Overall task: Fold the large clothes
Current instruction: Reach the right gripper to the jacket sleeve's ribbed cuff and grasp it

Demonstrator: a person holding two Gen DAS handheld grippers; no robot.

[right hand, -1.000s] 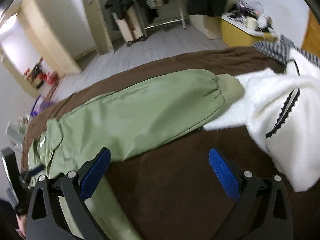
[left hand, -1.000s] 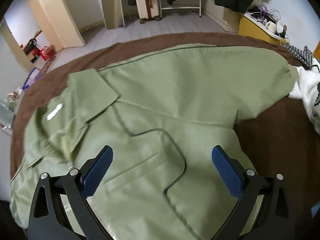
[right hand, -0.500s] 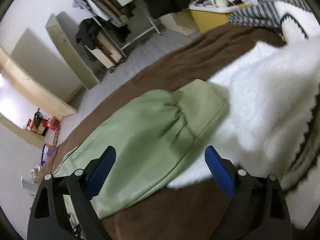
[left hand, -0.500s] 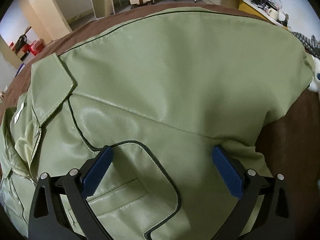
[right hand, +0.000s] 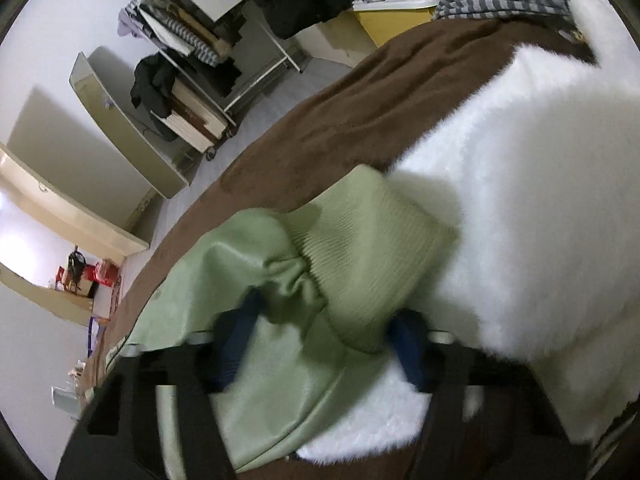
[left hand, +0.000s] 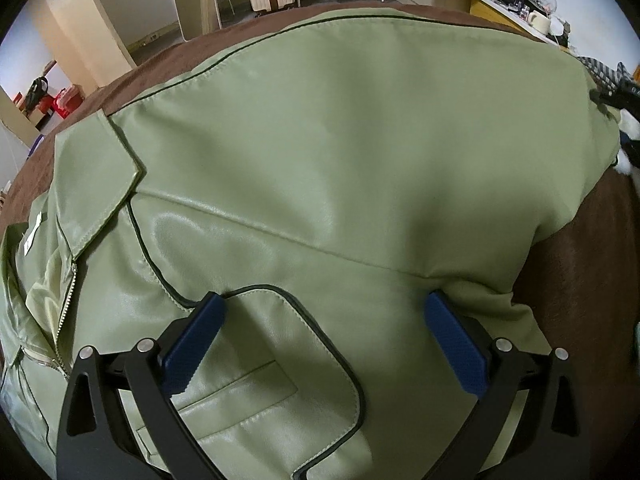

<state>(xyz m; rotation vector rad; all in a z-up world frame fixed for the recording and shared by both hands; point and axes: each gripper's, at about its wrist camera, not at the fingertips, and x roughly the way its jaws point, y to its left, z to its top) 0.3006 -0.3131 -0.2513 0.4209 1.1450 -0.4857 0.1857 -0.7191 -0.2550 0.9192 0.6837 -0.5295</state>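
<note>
While the green jacket [left hand: 340, 152] lies spread front-up over the brown blanket [right hand: 360, 112], filling nearly the whole left wrist view, the left gripper [left hand: 324, 344] sits low over its chest pocket [left hand: 272, 364] at lower centre, jaws wide apart, nothing between them. Likely purpose: pinning or bracing the body panel so it does not slide when the sleeve is moved. Collar [left hand: 96, 188] and zip [left hand: 66, 304] at left of that frame, jacket front partly open there.

Right wrist view: the right gripper [right hand: 320, 344] is at lower centre, motion-blurred, jaws apart on either side of the bunched sleeve end, just behind the ribbed cuff [right hand: 368, 240]. Fabric sits between the pads; whether it is pinched yet, cannot tell. The cuff rests partly on a white fluffy garment [right hand: 540, 220] at right.

Judgement: early stage, first fold; sleeve to be taken at the cuff and carried across the body
</note>
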